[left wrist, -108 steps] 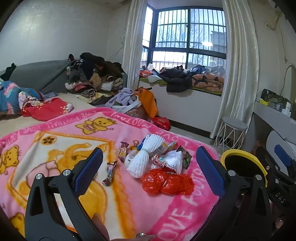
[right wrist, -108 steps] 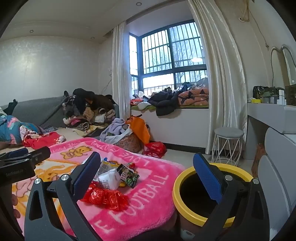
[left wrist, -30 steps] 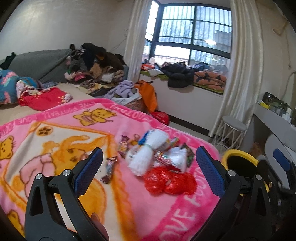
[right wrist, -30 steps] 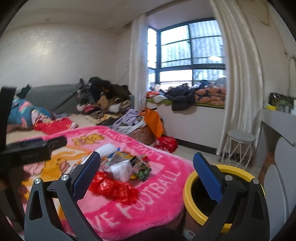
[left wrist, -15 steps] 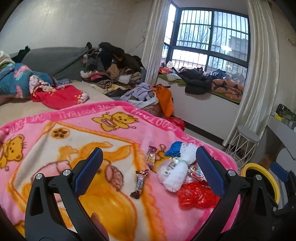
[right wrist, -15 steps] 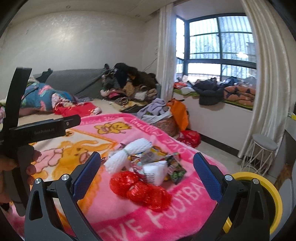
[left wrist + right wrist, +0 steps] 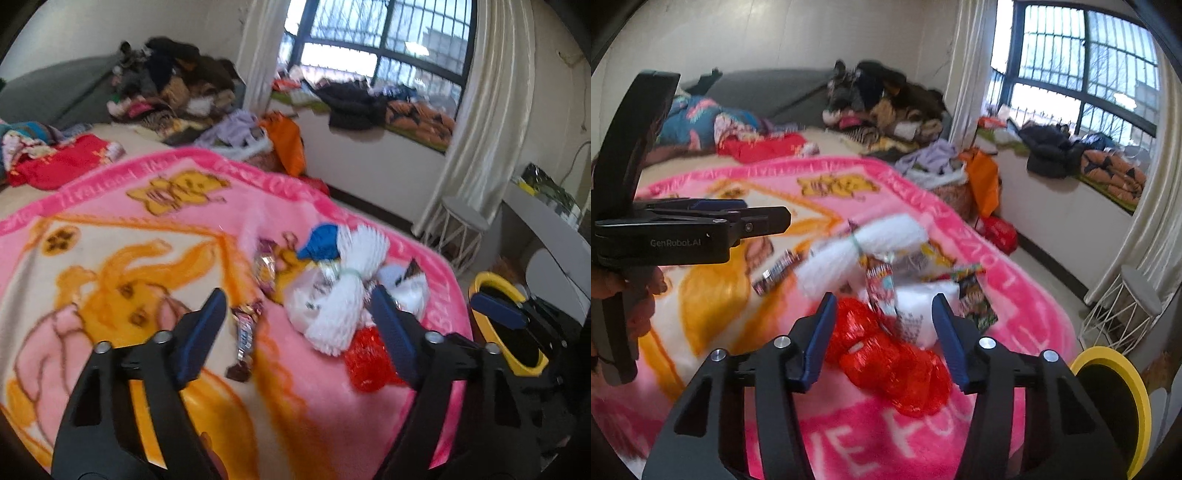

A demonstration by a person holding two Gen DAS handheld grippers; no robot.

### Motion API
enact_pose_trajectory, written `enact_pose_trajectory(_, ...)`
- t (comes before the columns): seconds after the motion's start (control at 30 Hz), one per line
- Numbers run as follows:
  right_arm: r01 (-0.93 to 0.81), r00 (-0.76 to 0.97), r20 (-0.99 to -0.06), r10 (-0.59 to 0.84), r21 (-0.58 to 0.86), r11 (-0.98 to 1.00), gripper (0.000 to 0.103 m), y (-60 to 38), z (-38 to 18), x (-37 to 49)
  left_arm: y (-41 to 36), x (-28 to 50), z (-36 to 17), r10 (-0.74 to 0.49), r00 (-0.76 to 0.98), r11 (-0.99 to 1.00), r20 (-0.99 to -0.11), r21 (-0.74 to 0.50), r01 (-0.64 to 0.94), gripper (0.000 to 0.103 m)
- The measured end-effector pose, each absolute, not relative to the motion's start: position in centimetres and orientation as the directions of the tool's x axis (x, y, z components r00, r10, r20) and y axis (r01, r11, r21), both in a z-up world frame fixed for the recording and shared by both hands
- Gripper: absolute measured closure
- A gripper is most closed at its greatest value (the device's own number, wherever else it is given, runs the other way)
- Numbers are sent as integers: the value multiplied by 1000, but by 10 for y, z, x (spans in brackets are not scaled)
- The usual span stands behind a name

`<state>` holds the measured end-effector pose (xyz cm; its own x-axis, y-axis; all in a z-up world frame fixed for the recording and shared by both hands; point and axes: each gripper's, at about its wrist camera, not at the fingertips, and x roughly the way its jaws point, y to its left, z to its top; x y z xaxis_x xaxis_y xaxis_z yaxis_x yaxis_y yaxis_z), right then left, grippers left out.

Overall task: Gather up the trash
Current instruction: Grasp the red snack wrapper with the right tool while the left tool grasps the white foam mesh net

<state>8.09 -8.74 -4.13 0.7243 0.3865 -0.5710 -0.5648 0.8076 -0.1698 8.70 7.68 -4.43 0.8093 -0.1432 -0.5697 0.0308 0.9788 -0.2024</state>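
My right claw (image 7: 884,338), jaws spread and holding nothing, hangs just above the red crinkled plastic bag (image 7: 890,360) at the near edge of the trash heap. My left claw (image 7: 295,325), likewise spread and empty, is aimed at the dark candy wrapper (image 7: 245,332) lying alone on the left of the heap. Both views are smeared by motion, so fine detail is uncertain.

The trash sits on the pink bear-print blanket (image 7: 110,258) on the bed: a white foam-net sleeve (image 7: 343,291) tied at its middle, a blue scrap (image 7: 319,245) at its far end, a second candy wrapper (image 7: 266,269), a white packet (image 7: 918,314) and printed snack wrappers (image 7: 971,291) touching the red bag. The yellow-rimmed bin (image 7: 1123,402) stands on the floor off the right corner of the bed.

Risks, as I judge them:
- The red bag is thin and slippery; a pinch on a loose fold may let it slide free over the floor before reaching the bin.
- Closing low may catch the plush blanket with the bag and drag the heap.
- The white packet and wrappers touch the bag and may be pulled off the bed's near edge.
- The flat candy wrapper gives the left claw little to bite.
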Motion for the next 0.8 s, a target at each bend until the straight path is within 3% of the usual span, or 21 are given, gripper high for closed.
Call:
enact_pose_trajectory(0.1,-574,702,-608,370,-177,799,59,-87,-51,90,71,95,-56,-187,777,972,-601,-228,58,43)
enact_pose_trajectory(0.37,-613,661,-645,382,-170,772,65,-80,-67,107,64,109,-77,-253,721,958,-645,-272,92,45)
enact_pose_trajectory(0.47,-621,644,-662,383,-161,767,74,-77,-71,114,63,114,-82,-266,706,954,-656,-284,96,45)
enact_pose_trajectory(0.57,-630,610,-688,394,-119,767,89,-78,-75,121,63,119,-88,-280,688,949,-669,-302,92,54)
enact_pose_trajectory(0.67,-634,596,-687,416,-85,769,92,-80,-73,123,60,120,-91,-291,680,945,-673,-313,95,62)
enact_pose_trajectory(0.8,-632,594,-671,443,-48,773,94,-86,-70,121,56,120,-91,-301,678,943,-671,-317,106,80)
